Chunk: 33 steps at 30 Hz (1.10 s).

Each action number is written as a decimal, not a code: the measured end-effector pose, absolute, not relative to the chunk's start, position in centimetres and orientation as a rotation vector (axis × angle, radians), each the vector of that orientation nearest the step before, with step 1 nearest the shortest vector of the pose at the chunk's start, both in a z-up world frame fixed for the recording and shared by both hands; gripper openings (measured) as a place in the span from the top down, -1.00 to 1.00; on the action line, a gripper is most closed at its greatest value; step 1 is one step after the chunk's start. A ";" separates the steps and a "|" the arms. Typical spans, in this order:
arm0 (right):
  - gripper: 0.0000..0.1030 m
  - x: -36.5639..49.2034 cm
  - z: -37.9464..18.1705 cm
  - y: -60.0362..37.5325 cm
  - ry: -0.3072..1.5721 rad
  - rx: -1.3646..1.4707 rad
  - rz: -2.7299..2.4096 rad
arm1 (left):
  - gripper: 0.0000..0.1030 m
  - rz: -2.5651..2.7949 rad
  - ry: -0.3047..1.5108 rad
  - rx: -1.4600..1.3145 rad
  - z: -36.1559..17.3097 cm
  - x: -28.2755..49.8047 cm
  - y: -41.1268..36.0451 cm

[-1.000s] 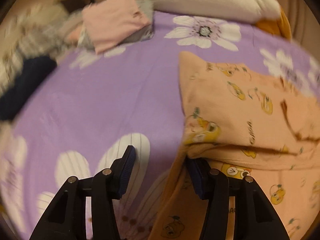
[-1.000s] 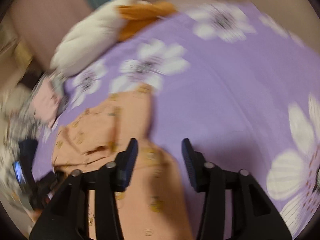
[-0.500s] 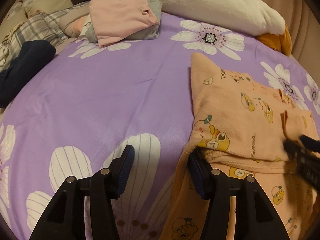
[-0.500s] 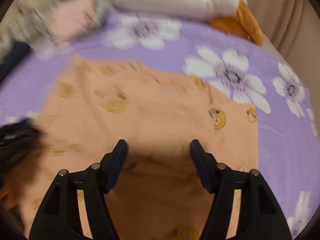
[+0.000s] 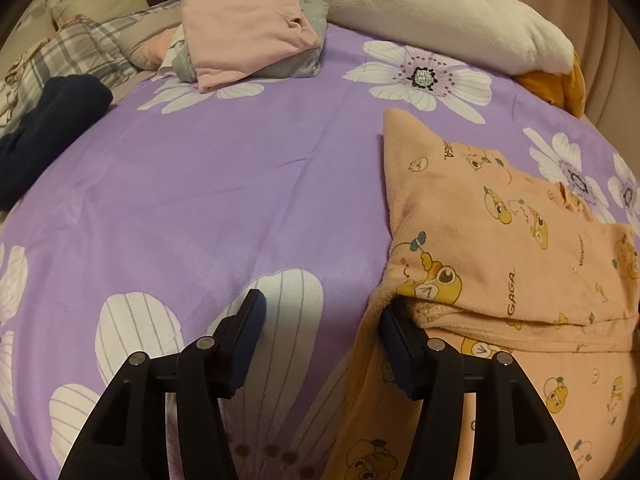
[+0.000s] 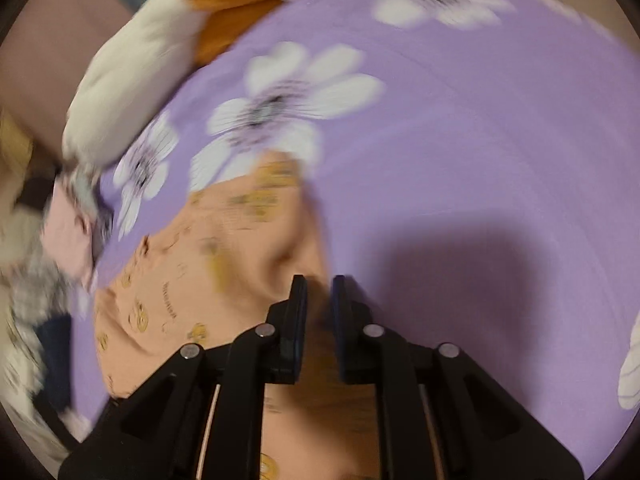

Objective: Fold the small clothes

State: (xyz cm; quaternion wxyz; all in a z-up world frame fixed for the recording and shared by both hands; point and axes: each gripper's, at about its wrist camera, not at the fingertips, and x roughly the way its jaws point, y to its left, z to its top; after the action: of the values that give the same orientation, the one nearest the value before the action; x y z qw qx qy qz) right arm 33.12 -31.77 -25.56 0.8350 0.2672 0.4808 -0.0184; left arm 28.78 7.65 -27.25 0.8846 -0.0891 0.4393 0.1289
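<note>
- On the purple flowered bedspread [image 5: 224,184] lies the peach cartoon-print garment [image 5: 492,240], partly folded over itself.
- The left gripper [image 5: 320,336] stands apart, its right pad against the garment's edge.
- The right gripper [image 6: 319,312] is closing, peach cloth between its jaws.
- Folded pink clothes [image 5: 248,28] sit well apart.

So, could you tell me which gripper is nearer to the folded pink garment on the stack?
Left. The left gripper faces the folded pink garment across bare purple sheet. The right gripper, jaws closing on the peach garment, sits beyond that, farther away.
</note>
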 end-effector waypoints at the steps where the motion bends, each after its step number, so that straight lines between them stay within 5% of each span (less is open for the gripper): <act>1: 0.75 32.6 -25.6 -32.1 1.012 0.570 -0.045 | -0.16 0.268 0.917 -0.196 -27.1 28.7 7.8; 7: 0.52 30.1 -23.3 -32.8 0.978 0.524 -0.044 | -0.16 0.411 0.831 -0.255 -22.2 24.2 9.9; 12: 0.52 29.7 -20.3 -30.8 0.889 0.400 0.097 | -0.16 0.227 0.751 -0.312 -18.7 26.3 8.6; 20: 0.62 34.8 -23.5 -26.6 0.972 0.285 0.104 | -0.14 0.339 0.969 0.003 -25.8 37.5 1.9; 24: 0.61 35.3 -25.7 -29.7 0.979 0.376 0.122 | -0.23 0.282 0.933 -0.249 -27.3 35.7 6.8; 29: 0.53 35.2 -24.5 -28.8 1.009 0.352 0.098 | -0.23 0.347 0.932 -0.200 -26.0 33.5 8.2; 33: 0.49 33.8 -21.0 -28.8 0.862 0.414 0.167 | -0.22 0.318 0.945 -0.370 -26.9 31.4 10.3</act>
State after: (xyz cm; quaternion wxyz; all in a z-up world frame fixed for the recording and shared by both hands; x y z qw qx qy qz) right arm 33.80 -28.83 -21.03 0.8845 0.1987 0.4144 0.0804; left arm 31.43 10.34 -26.87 0.8618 -0.1766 0.4507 0.1516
